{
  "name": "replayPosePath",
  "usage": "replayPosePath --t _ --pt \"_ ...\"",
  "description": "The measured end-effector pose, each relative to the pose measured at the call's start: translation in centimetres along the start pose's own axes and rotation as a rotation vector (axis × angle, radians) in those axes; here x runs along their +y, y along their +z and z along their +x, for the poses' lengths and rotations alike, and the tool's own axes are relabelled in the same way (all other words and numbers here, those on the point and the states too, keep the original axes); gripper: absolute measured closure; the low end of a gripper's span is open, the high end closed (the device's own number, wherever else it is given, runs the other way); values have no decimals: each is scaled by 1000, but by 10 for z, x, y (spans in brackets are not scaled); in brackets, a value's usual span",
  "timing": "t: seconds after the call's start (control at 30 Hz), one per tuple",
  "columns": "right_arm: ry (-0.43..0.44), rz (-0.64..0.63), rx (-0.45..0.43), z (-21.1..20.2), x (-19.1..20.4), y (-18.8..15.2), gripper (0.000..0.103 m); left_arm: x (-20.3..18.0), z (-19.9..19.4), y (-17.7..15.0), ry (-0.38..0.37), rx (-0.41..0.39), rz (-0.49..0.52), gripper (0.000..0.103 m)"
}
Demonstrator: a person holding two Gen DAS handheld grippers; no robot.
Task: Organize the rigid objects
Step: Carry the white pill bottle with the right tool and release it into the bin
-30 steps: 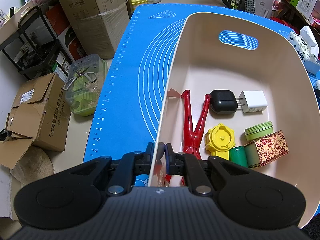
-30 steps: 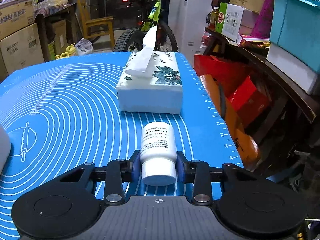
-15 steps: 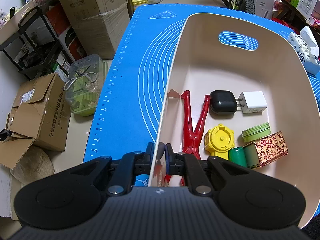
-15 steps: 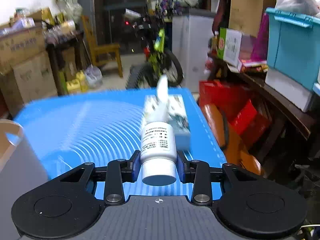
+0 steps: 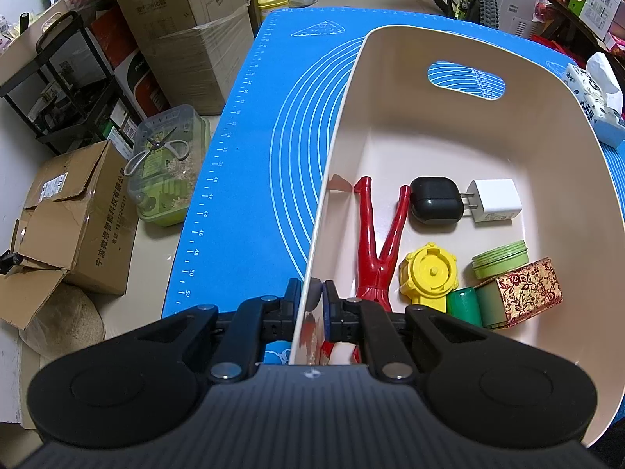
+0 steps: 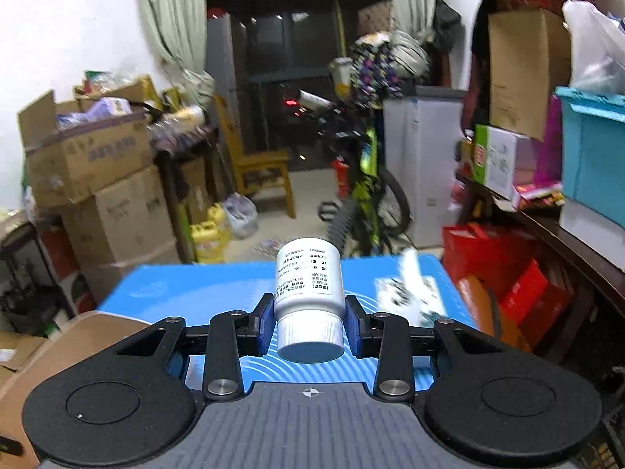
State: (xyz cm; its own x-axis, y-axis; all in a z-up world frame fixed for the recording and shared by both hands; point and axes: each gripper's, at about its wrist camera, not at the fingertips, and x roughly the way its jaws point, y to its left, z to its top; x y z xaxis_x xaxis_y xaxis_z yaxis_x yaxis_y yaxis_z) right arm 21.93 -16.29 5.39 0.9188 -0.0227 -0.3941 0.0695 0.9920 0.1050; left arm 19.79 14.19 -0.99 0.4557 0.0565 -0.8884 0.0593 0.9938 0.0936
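My left gripper [image 5: 311,300] is shut on the near left rim of a cream plastic bin [image 5: 332,148] that stands on the blue mat [image 5: 250,164]. In the bin lie a red figurine [image 5: 377,242], a black charger case [image 5: 435,200], a white plug [image 5: 496,200], a yellow cap [image 5: 429,273], a green tin [image 5: 500,264], a green cylinder [image 5: 464,306] and a floral box [image 5: 523,292]. My right gripper [image 6: 309,318] is shut on a white pill bottle [image 6: 308,285], lifted above the mat [image 6: 203,293], cap toward the camera.
A tissue pack lies at the mat's right edge [image 5: 593,93], also in the right wrist view [image 6: 410,293]. The bin's rim [image 6: 78,336] shows at lower left there. Cardboard boxes [image 5: 74,211] and a clear container [image 5: 164,164] sit on the floor left of the mat. A bicycle [image 6: 367,195] stands beyond.
My right gripper has lifted the pill bottle off the mat and tilted upward, away from the tissue pack. The left gripper and bin have not moved.
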Motion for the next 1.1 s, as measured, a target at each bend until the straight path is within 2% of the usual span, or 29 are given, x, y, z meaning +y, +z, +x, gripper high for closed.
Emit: replayPosePath --t 0.17,0.37,0.77,1.1 --pt "73 -29 -13 -7 30 6 59 0 0 0 0 0 0 90" --pt "139 -67 23 -12 69 2 59 0 0 0 1 0 0 90" --pt "244 -197 199 -1 143 -25 59 -1 0 0 5 -3 4 90" --pt "285 -276 386 15 171 -61 59 -2 0 0 6 -3 2 90"
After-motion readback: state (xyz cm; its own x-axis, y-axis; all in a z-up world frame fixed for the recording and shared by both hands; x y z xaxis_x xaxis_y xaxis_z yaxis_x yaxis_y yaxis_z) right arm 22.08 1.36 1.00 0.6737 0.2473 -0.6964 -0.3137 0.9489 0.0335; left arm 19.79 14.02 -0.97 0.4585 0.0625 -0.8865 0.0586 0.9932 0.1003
